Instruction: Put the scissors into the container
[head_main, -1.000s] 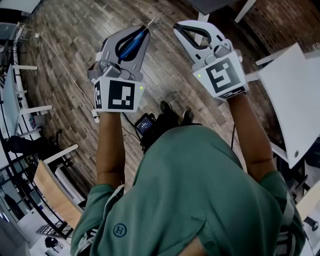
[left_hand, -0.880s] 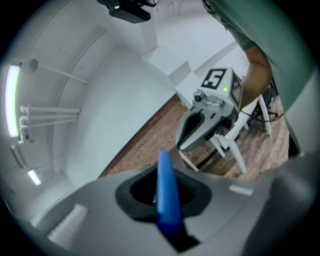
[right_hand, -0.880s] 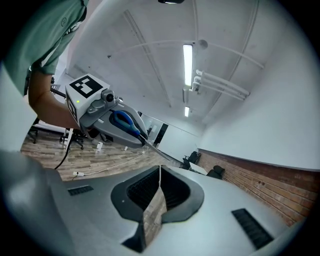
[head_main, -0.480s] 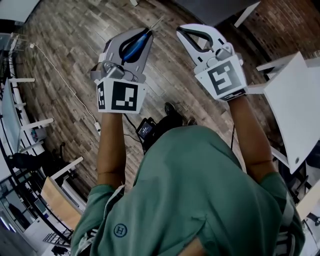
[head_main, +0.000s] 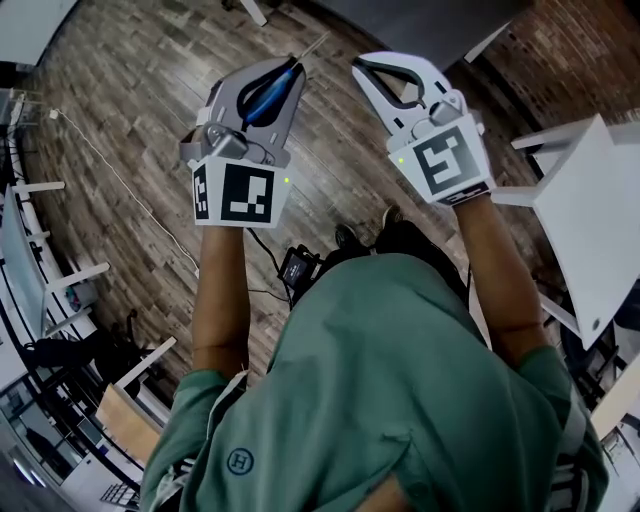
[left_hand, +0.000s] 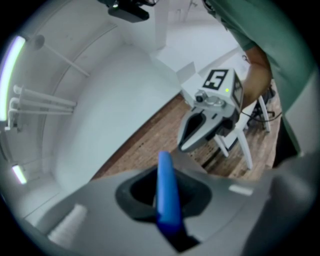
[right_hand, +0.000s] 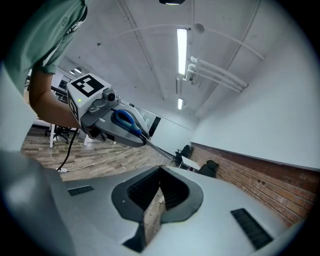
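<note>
**Tongs hold scissors above wooden floor (head_main: 120, 110); container out of sight**

Left tongs (head_main: 290, 66) are clenched on the blue-handled scissors (head_main: 268, 90), with the blades projecting past the tips, presumably so they can be lowered point-first. Right tongs (head_main: 366, 68) are closed on nothing, apparently kept free alongside. A white counter (head_main: 590, 190) is seen at far right. No container is shown in any view. The thin blade tip is made out in the right gripper view; only the blue handle is shown in the left gripper view.
</note>
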